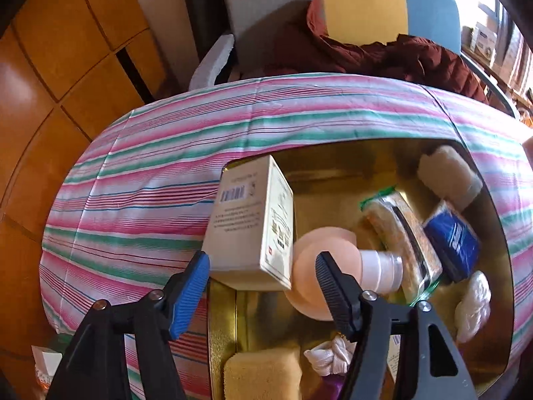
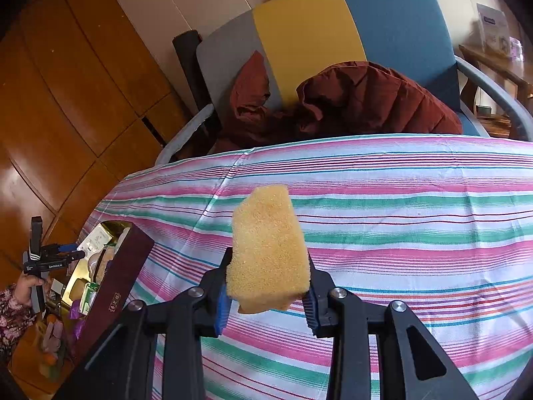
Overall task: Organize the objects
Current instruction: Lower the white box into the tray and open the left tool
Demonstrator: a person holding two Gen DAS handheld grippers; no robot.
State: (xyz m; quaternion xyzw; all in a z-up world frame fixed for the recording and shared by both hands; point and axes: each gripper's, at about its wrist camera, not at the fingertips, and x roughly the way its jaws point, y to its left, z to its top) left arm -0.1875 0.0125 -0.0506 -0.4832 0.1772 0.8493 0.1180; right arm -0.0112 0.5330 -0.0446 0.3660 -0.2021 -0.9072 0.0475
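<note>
Both wrist views look down, sharing striped cloth (image 1: 140,173)

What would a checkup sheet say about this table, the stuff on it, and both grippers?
Surface: striped tablecloth, bare in front of the right gripper.
Job's things: gold-lined box holds a white carton leaning on its rim, pink bottle, blue packet, a sponge.
Clutter: small items left of the box, too blurred to name.
Grippers: left gripper open by the carton; right gripper shut on yellow sponge.
Cables: nothing seen.
Surroundings: chair with red jacket, wooden cabinets.
</note>
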